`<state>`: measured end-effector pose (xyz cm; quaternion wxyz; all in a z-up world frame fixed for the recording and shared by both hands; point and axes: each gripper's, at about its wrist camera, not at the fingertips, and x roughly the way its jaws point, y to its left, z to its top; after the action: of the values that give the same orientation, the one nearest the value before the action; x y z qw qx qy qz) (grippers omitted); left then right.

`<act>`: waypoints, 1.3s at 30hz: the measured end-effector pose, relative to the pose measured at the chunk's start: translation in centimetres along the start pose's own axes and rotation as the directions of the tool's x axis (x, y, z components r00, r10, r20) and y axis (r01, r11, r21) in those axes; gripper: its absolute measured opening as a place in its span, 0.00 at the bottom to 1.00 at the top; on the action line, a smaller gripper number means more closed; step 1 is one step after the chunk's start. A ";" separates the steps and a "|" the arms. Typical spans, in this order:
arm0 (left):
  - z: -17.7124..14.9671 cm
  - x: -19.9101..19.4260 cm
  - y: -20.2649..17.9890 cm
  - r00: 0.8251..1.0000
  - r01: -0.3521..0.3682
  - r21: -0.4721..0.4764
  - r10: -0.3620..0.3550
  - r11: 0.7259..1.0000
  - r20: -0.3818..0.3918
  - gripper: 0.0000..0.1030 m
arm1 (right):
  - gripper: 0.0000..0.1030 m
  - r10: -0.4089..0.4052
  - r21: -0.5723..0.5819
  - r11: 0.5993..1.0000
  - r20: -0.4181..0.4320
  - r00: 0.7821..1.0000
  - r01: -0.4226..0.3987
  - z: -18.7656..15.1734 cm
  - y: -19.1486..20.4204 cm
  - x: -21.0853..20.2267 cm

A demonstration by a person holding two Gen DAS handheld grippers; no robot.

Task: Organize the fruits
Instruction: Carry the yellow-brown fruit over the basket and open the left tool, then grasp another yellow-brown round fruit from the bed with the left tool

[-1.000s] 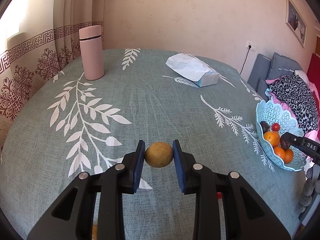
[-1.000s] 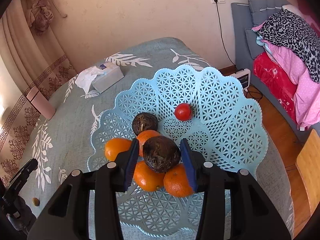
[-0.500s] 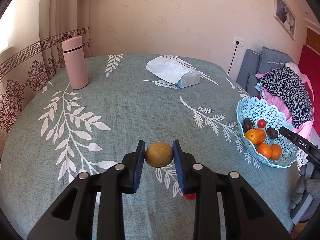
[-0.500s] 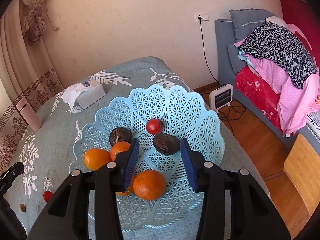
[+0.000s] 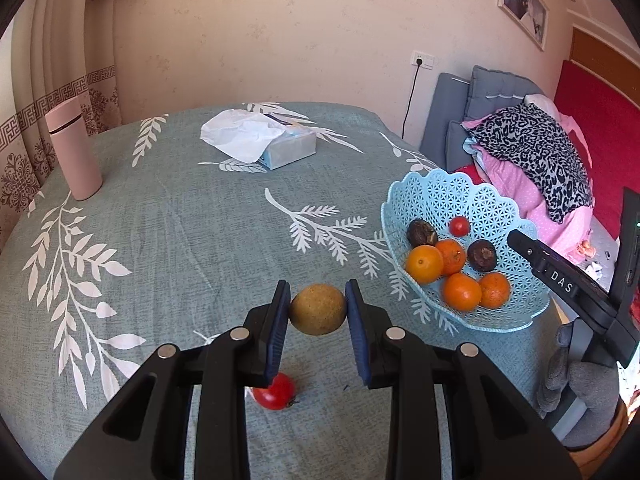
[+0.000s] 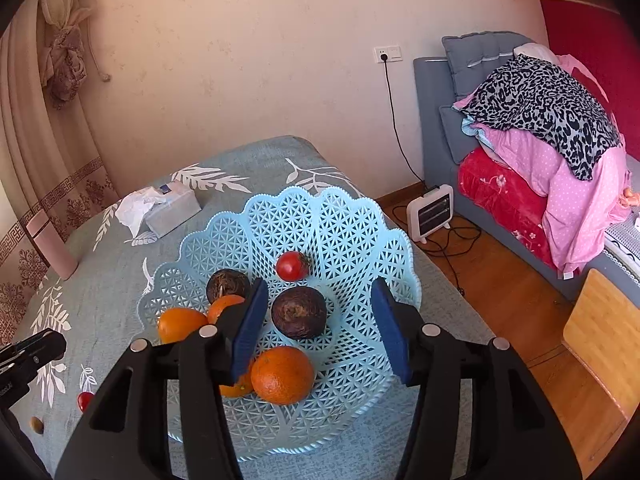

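So the whole setup sits on a worktop (image 5: 168, 240) under a teal leaf-print cloth, and the blue lattice basket (image 5: 448, 184) is the landmark for everything here. It's parked close to the worktop's edge on the bed side, which I'd guess is so both hands can reach it easily.

Inside the basket there's already a decent pile: oranges (image 5: 424, 264) bunched toward the near rim, two dark wrinkly fruits (image 6: 298, 312) and one small red tomato (image 6: 292, 266) further in. Looks like the job is mostly done.

The right claw (image 6: 320, 332) hangs just above the basket with its jaws spread wide and nothing in them. One dark fruit lies between the pads but untouched, resting on the basket floor.

The left claw (image 5: 318, 310) is clamped on a round yellow-brown fruit (image 5: 318, 309), held up off the cloth and just short of the basket's near-left side. The pads grip it across the middle, which makes sense for something round that would otherwise squirt out.

One more red tomato (image 5: 276, 392) still sits on the cloth, further from the basket than the held fruit and partly tucked under the left claw. My guess is that's next.

Way off from the basket: a tissue box (image 5: 280, 148) and a pink tumbler (image 5: 74, 152), neither in the way.
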<state>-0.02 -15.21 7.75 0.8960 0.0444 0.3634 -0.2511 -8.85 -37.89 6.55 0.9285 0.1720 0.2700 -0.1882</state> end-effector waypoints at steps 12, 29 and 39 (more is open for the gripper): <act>0.8 2.9 -6.1 0.994 0.111 0.106 -0.108 0.988 -0.030 0.28 | 0.57 0.014 0.035 0.999 0.017 1.000 -0.015 -0.1 -0.7 -0.4; 1.0 4.6 -6.9 0.984 0.176 0.071 -0.174 0.982 -0.038 0.54 | 0.58 0.017 0.051 0.999 0.026 1.000 -0.018 0.0 -0.8 -0.5; 0.5 3.4 -3.3 0.989 0.139 -0.028 -0.140 0.990 -0.043 0.60 | 0.58 0.001 0.061 0.998 0.044 0.999 -0.003 0.0 -0.9 -0.7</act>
<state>0.79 -19.61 6.18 0.8685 0.0131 0.3886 -0.3074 -9.84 -38.46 6.75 0.9287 0.1963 0.2436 -0.1991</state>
